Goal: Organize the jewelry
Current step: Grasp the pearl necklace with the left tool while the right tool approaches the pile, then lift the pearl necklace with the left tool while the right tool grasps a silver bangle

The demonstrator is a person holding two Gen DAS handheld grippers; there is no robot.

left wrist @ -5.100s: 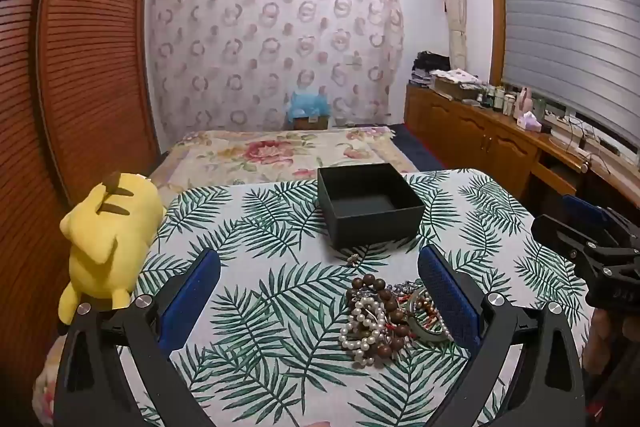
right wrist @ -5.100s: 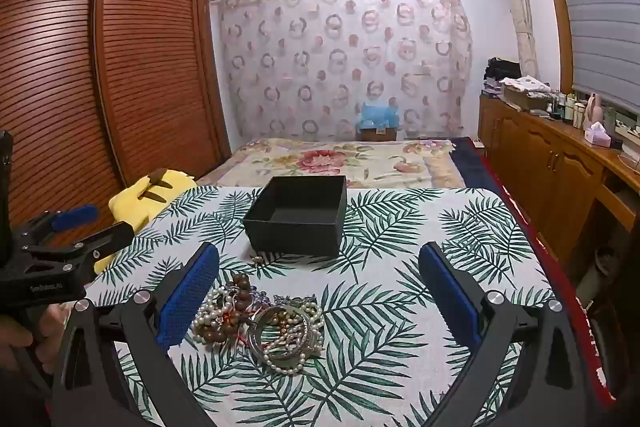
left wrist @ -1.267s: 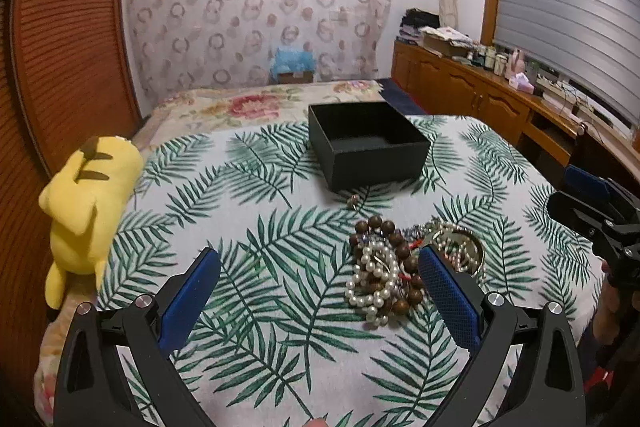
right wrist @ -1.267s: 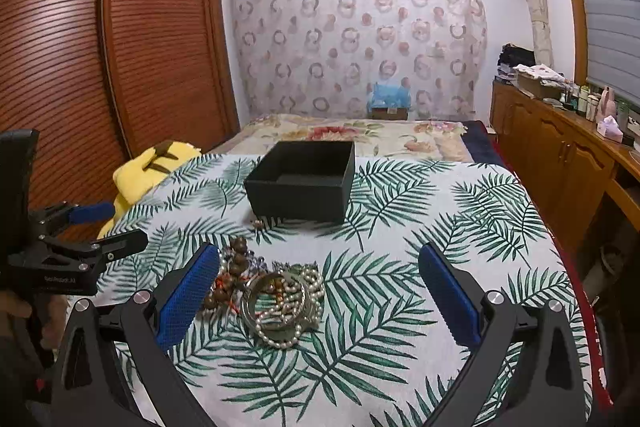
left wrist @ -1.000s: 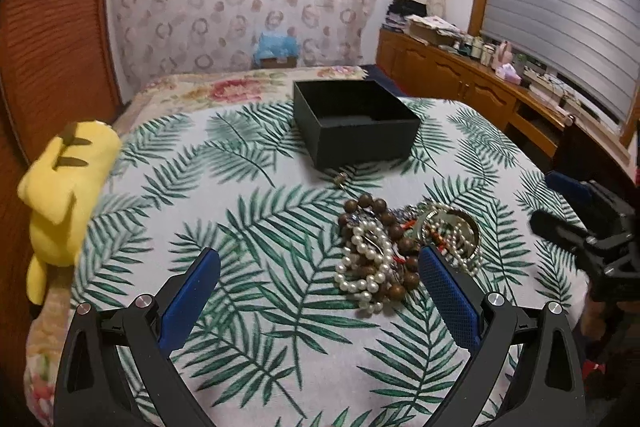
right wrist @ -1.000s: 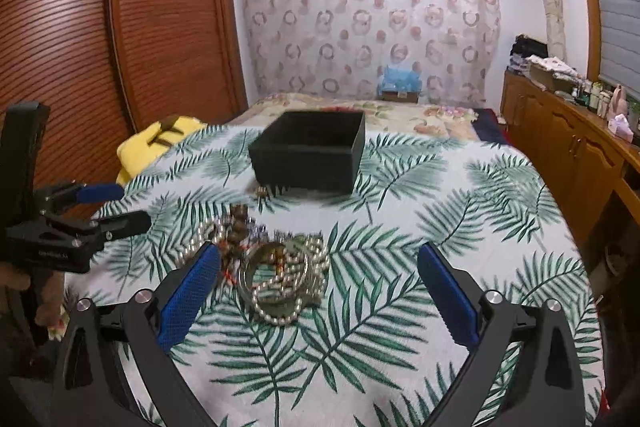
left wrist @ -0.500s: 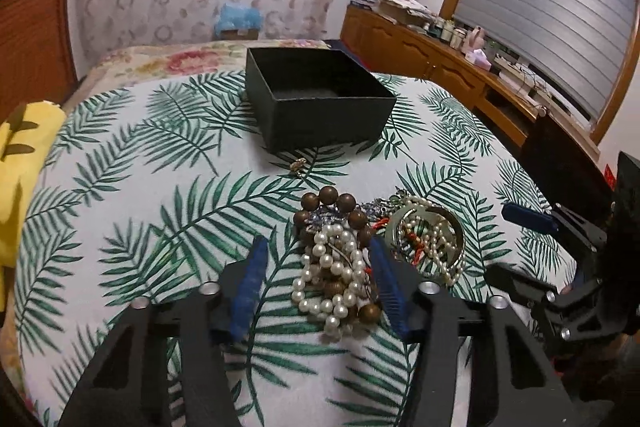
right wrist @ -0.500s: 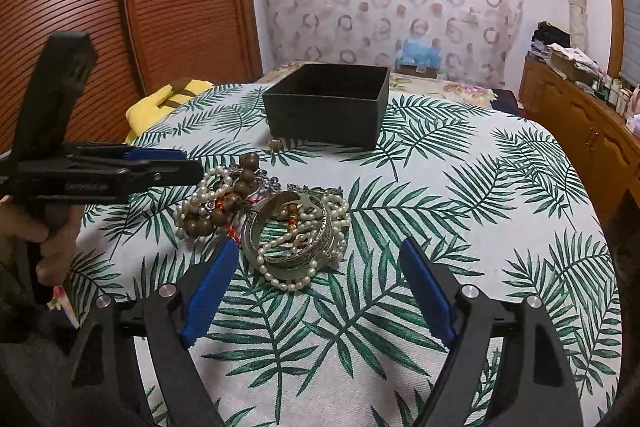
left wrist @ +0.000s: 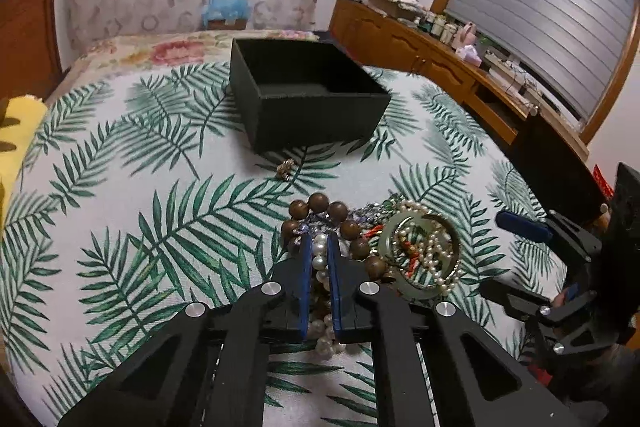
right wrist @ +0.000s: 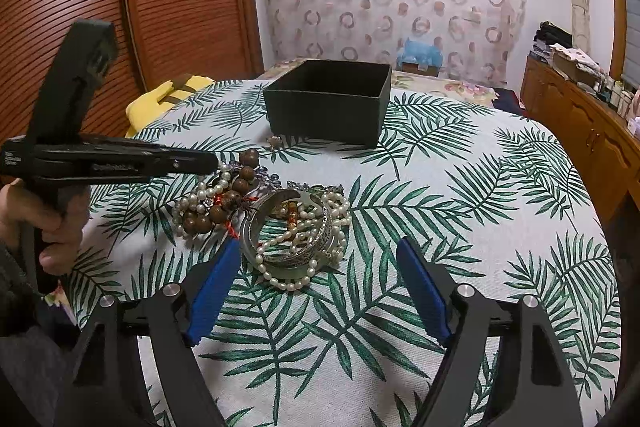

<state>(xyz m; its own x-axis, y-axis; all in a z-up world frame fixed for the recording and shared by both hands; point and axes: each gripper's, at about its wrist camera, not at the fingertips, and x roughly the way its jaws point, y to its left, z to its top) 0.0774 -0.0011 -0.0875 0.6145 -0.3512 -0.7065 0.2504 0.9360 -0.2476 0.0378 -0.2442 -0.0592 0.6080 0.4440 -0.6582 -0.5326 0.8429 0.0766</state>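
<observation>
A tangled jewelry pile lies on the palm-leaf tablecloth (left wrist: 120,187). It holds a white pearl necklace (left wrist: 320,263), a brown wooden bead bracelet (left wrist: 318,203) and metal bangles (left wrist: 390,239) wound with pearls. My left gripper (left wrist: 318,241) is shut on a strand of the pearl necklace at the pile's left side, and its tip (right wrist: 212,163) shows in the right wrist view. My right gripper (right wrist: 320,247) hovers over the bangles (right wrist: 288,255); its jaws are closing and the pads touch nothing. Behind the pile sits an empty black box (left wrist: 320,119), with a small gold charm (left wrist: 285,169) in front of it.
A yellow plush toy (right wrist: 168,95) lies at the table's left edge. A flowered bed is behind the table, slatted wooden doors (right wrist: 120,7) stand at left, and a wooden cabinet (left wrist: 420,59) runs along the right wall. A hand (right wrist: 48,211) holds the left gripper.
My left gripper came forward and down onto the pile and its jaws went from wide open to shut on the pearl strand. The right jaws narrowed a little.
</observation>
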